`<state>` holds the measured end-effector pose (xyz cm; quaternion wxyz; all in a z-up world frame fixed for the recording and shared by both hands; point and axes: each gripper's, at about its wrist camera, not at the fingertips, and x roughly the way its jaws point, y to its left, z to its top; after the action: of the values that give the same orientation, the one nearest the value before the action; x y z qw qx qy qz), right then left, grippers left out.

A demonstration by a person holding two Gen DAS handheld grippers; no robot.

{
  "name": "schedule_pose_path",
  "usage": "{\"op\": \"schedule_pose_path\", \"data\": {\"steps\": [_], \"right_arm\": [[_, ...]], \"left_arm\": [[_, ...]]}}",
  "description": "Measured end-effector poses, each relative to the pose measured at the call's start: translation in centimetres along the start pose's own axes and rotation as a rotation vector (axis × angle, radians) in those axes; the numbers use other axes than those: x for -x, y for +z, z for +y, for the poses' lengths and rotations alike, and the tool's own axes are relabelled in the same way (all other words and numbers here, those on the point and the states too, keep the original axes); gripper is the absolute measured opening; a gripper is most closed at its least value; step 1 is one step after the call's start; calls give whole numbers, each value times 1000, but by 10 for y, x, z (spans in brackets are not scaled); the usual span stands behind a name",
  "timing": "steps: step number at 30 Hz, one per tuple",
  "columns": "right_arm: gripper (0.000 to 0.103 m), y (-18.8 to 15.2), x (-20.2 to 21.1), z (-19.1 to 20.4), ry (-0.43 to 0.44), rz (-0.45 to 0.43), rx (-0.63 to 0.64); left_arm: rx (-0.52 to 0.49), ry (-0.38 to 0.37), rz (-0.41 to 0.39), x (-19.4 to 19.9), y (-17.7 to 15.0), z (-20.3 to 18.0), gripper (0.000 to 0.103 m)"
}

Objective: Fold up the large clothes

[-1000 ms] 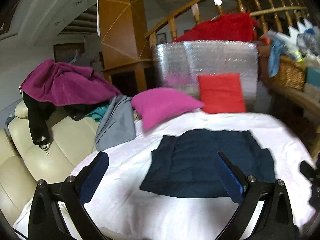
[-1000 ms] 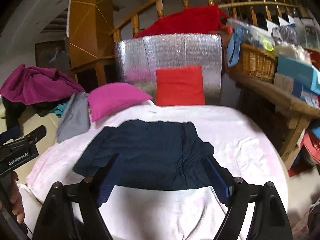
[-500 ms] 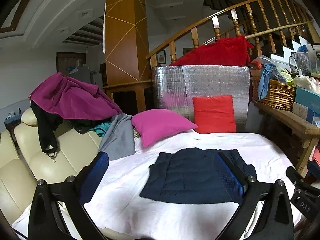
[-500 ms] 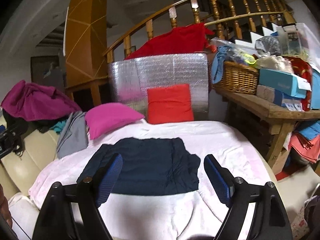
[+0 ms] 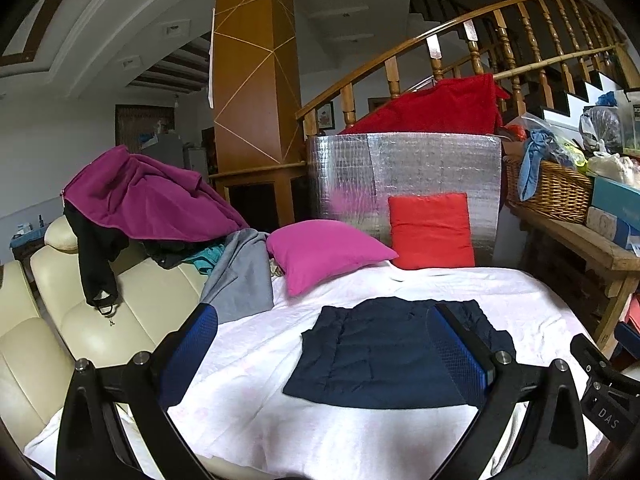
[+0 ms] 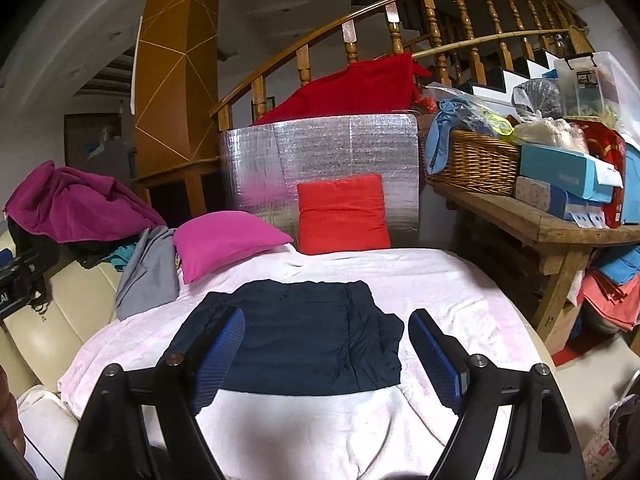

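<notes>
A dark navy garment lies folded into a rough rectangle in the middle of a table covered by a pale pink cloth. Its near edge is straight; its right side is bunched into soft pleats.

Two hand-held grippers point at it from the near side of the table, above the cloth and touching nothing. The left gripper has its blue-padded fingers spread wide, with nothing between them. The right gripper is likewise spread wide and empty, its fingers framing the garment in its own camera view.

At the far edge of the table a magenta pillow lies flat, and beside it a red cushion leans upright against a silver quilted panel. A red cloth is draped behind the panel, in front of a curved wooden stair railing.

To the left stands a cream leather sofa, with a magenta jacket heaped on its back and a grey garment hanging over the arm towards the table. To the right, a wooden bench holds a wicker basket and several boxes.
</notes>
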<state>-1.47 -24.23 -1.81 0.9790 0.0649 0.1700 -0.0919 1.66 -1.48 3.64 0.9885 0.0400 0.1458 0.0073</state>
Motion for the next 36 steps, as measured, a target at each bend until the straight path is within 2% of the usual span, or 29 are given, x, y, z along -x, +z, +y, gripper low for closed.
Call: {"op": "schedule_pose_path", "data": {"steps": [36], "right_arm": [[87,1,-1,4,30,-1,-1]], "left_arm": [[9,-13,13,-2,-1,6,103]]}}
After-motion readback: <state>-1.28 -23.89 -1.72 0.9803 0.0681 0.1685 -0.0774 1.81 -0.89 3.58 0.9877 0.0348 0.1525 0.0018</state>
